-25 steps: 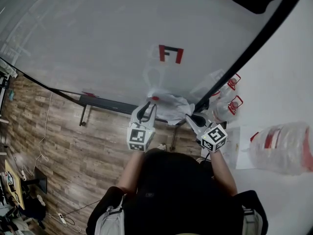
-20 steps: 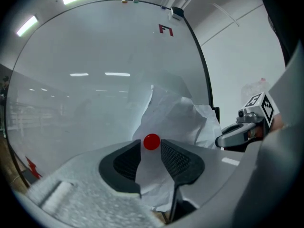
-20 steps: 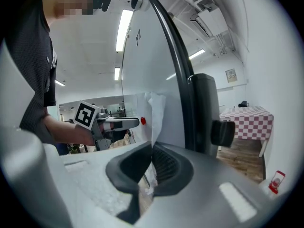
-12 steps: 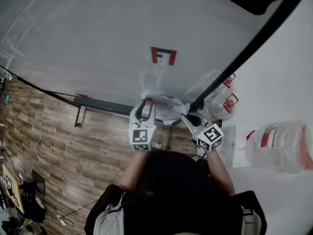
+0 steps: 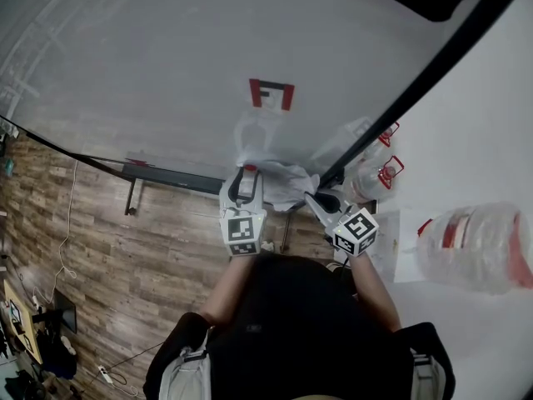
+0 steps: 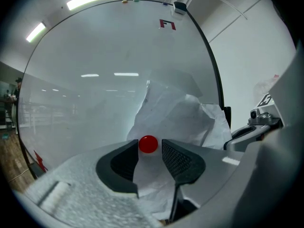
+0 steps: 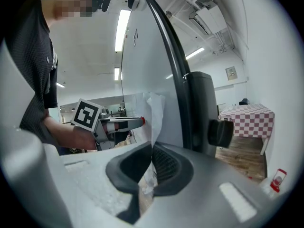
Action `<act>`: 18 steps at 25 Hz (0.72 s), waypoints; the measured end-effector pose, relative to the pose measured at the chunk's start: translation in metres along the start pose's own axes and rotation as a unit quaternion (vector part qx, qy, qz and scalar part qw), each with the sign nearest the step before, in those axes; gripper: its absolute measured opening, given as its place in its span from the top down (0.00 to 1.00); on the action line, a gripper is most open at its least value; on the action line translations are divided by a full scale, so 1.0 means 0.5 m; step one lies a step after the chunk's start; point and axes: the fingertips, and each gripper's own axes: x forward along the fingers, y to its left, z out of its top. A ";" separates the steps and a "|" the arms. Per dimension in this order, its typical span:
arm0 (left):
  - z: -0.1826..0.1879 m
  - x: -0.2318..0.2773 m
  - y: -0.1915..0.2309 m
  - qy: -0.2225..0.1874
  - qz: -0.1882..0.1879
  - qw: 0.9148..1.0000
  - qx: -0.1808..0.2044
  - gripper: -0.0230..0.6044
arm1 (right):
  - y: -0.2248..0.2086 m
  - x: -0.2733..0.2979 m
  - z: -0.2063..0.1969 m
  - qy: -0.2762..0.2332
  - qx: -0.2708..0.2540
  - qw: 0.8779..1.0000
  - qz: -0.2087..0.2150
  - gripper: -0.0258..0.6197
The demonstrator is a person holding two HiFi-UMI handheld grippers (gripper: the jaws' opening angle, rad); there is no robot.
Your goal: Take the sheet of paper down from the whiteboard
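Observation:
A crumpled white sheet of paper (image 5: 283,180) hangs on the whiteboard (image 5: 166,65), pinned by a small red magnet (image 5: 250,167). My left gripper (image 5: 246,177) points at the board. Its jaws have just been opening and stand apart around the red magnet (image 6: 148,144), with a thin gap on the right side. The paper (image 6: 183,118) spreads behind it. My right gripper (image 5: 319,198) is at the sheet's right edge, by the board's black frame. In the right gripper view the paper (image 7: 154,110) runs down between the jaws of the right gripper (image 7: 151,156), which is shut on it.
A red mark (image 5: 271,94) sits on the board above the paper. The board's black frame (image 5: 416,98) runs diagonally at the right. Water bottles with red handles (image 5: 376,177) and a large clear jug (image 5: 470,248) stand at the right. A pen tray (image 5: 166,176) lines the board's bottom edge.
The whole head view has slid slightly left. Both grippers keep their places at the paper, and the sheet hangs as before.

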 end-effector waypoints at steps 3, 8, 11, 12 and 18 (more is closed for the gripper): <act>0.000 0.002 0.002 -0.002 0.005 1.000 -0.007 0.73 | 0.001 0.000 -0.002 0.002 0.000 1.000 0.002 0.95; 0.003 0.005 0.012 -0.006 0.017 1.000 -0.010 0.74 | 0.001 0.002 -0.008 0.005 0.001 1.000 0.004 0.95; 0.003 0.005 0.012 -0.006 0.016 1.000 -0.011 0.75 | -0.001 0.002 -0.008 0.006 0.001 1.000 0.004 0.95; 0.003 0.006 0.012 -0.007 0.015 1.000 -0.012 0.75 | -0.003 0.003 -0.007 0.006 0.000 1.000 0.004 0.95; 0.004 0.006 0.011 -0.008 0.013 1.000 -0.012 0.75 | -0.004 0.004 -0.005 0.005 0.000 1.000 0.009 0.95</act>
